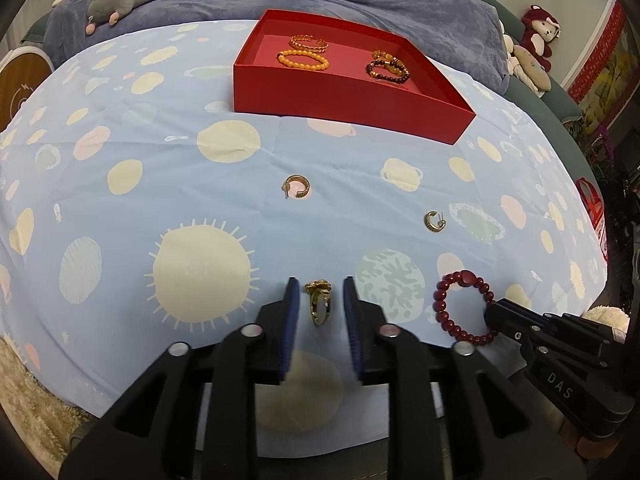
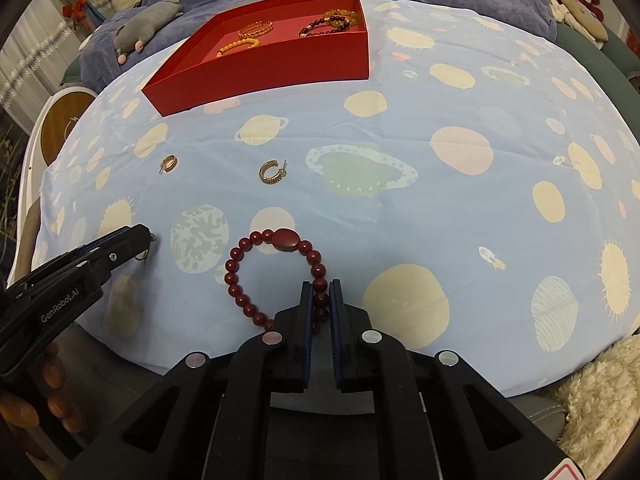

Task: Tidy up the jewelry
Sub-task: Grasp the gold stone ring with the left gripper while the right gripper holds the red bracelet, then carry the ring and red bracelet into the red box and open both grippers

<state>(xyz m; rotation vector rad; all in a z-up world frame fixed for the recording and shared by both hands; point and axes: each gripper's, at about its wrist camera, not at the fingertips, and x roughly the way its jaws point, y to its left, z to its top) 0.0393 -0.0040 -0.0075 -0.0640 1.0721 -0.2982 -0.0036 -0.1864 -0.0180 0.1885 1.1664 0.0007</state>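
Both tools work at once. Right tool (image 2: 320, 300) is pinched on the red bracelet (image 2: 276, 280), its pads pressed against beads at the loop's 4 o'clock arc, probably so the whole string lifts as one without rolling. Left tool (image 1: 320, 304) stands spread, pads on either side of the ring (image 1: 319, 302) and clear of it, so the ring lies loose on the cloth-covered surface (image 1: 160, 160); the straddle looks like a lineup for a pinch across the band. Red box (image 1: 344, 92) sits at 12 o'clock on the far side, open-topped, with an orange bracelet (image 1: 304, 60), a gold bangle (image 1: 309, 43) and a dark bracelet (image 1: 388, 70) inside, which suggests it is the collecting place. Two earrings (image 1: 298, 187) (image 1: 432, 221) wait between box and tools, well apart. Hard to make out: the near beads vanish between the right tool's pads, the ring's top is a blurred gold cluster, and a second amber piece behind the dark bracelet is unclear. In the right view the left tool's tip hides the ring almost wholly.
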